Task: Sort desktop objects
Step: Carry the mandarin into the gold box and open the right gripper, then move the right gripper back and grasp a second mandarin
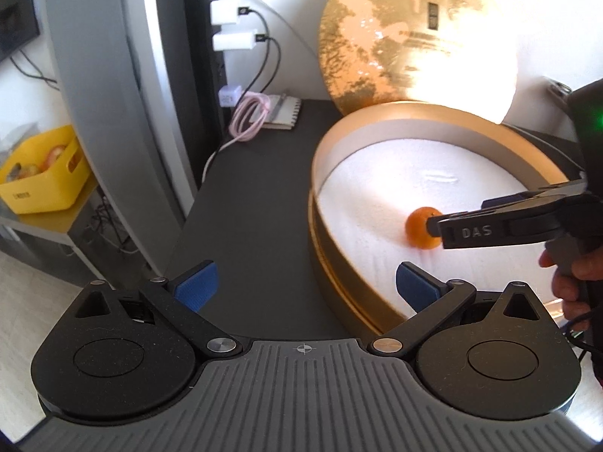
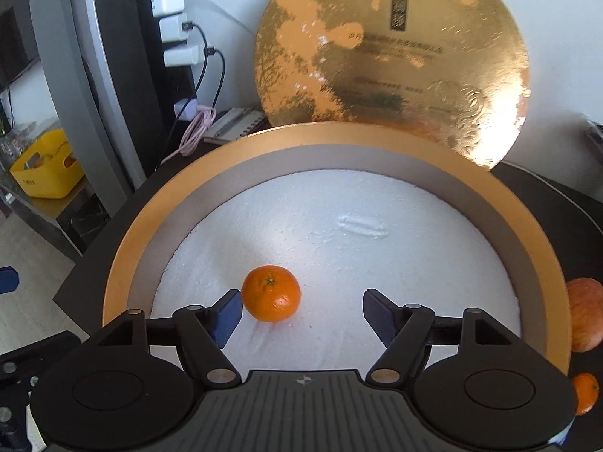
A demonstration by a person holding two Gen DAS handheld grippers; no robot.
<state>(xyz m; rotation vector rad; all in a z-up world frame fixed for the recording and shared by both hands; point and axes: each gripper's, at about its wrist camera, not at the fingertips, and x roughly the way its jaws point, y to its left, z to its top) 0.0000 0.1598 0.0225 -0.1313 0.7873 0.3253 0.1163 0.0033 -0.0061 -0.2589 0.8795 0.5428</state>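
We have just put the little orange [image 2: 271,293] in the round gold box [image 2: 124,260].

Our right hand-held gripper [image 2: 301,314] is wide with nothing held; left hand-held gripper [image 1: 306,287] wide too. Next we fetch the apple [image 2: 586,314] at the right.

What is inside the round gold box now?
One mandarin lies on the white foam lining the round gold box. The right gripper stands open beside it. The gripper body hides the box's near part.

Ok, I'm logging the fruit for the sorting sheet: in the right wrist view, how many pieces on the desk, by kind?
Tangerines: 2, one in the round gold box at, one outside it at
Apples: 1, outside the box
Total: 3
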